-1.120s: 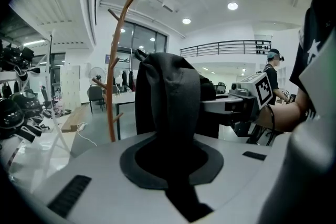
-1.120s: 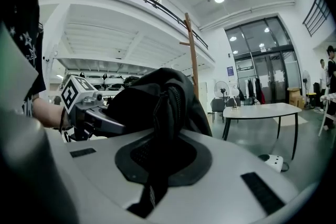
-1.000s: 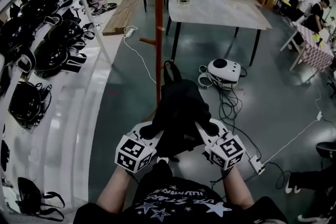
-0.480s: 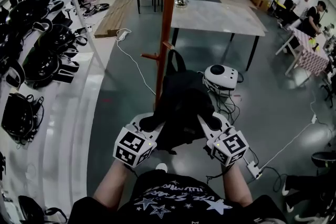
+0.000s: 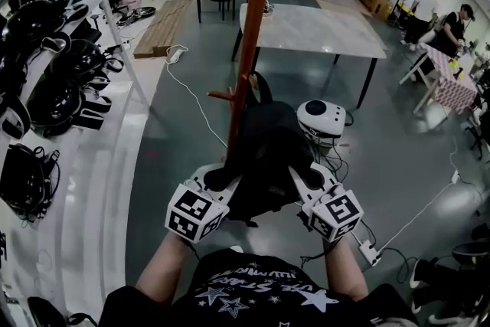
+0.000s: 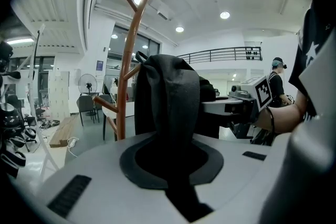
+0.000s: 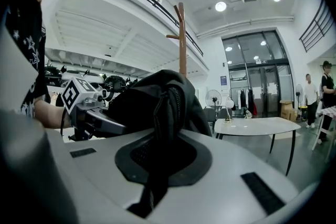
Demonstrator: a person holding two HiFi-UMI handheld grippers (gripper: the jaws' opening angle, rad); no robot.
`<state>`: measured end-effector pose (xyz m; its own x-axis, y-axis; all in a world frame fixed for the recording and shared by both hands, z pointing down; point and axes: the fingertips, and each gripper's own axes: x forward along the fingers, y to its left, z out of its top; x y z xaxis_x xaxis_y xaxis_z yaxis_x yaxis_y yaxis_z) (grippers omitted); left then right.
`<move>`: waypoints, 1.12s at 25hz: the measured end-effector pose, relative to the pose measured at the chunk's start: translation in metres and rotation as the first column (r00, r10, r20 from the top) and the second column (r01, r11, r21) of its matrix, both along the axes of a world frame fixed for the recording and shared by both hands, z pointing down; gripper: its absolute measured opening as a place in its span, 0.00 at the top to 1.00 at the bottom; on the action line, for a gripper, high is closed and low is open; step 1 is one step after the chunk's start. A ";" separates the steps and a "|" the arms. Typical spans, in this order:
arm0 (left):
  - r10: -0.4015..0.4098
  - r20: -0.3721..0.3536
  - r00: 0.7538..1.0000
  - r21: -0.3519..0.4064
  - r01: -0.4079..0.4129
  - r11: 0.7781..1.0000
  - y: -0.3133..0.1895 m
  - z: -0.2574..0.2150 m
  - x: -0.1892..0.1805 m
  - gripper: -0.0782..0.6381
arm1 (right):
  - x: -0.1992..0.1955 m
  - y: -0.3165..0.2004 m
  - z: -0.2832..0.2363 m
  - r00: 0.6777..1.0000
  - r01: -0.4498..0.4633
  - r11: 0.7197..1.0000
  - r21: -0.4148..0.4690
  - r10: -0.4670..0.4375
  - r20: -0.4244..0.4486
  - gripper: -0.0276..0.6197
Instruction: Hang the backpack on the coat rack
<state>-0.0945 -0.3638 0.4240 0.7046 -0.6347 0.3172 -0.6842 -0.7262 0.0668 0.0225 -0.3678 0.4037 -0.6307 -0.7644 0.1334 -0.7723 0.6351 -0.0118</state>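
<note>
Both my left gripper (image 5: 218, 180) and right gripper (image 5: 308, 178) pinch the black fabric backpack (image 5: 268, 149) beside the brown wooden coat rack (image 5: 246, 80); thin fabric could slip.

In the head view, the top of the coat rack (image 5: 246, 50) is cut off by the upper edge, and the backpack (image 5: 268, 157) hides its foot from me. The tips of the left gripper (image 5: 217, 178) and the right gripper (image 5: 310, 178) are sunk in the dark fabric, so I can't tell which strap or fold each one pinches. In the right gripper view only the rack's upper end clears the backpack. The dark gear (image 5: 53, 99) at the left runs out of frame and I can't name it. The people (image 5: 425, 4) far right are too small to read.
</note>
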 end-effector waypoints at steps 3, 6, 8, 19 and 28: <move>0.008 0.001 1.000 0.002 -0.008 1.000 -0.008 0.001 -0.001 0.81 | -0.001 -0.006 0.002 1.000 -0.009 1.000 -0.003 0.009 0.004 0.93; 0.017 0.002 1.000 0.000 -0.017 1.000 -0.013 0.001 -0.001 0.81 | 0.000 -0.010 0.002 1.000 -0.019 1.000 -0.005 0.019 0.009 0.93; 0.021 0.002 1.000 -0.002 -0.021 1.000 -0.016 0.002 -0.001 0.81 | 0.000 -0.013 0.003 1.000 -0.023 1.000 -0.006 0.023 0.011 0.93; 0.046 0.035 0.998 -0.014 -0.046 0.999 -0.032 0.013 -0.004 0.81 | -0.002 -0.028 0.020 0.997 -0.041 0.999 -0.036 0.043 0.058 0.93; 0.025 0.026 0.999 -0.067 -0.023 0.997 -0.052 0.032 -0.016 0.81 | -0.014 -0.052 0.038 0.999 -0.021 0.997 -0.077 0.024 0.043 0.93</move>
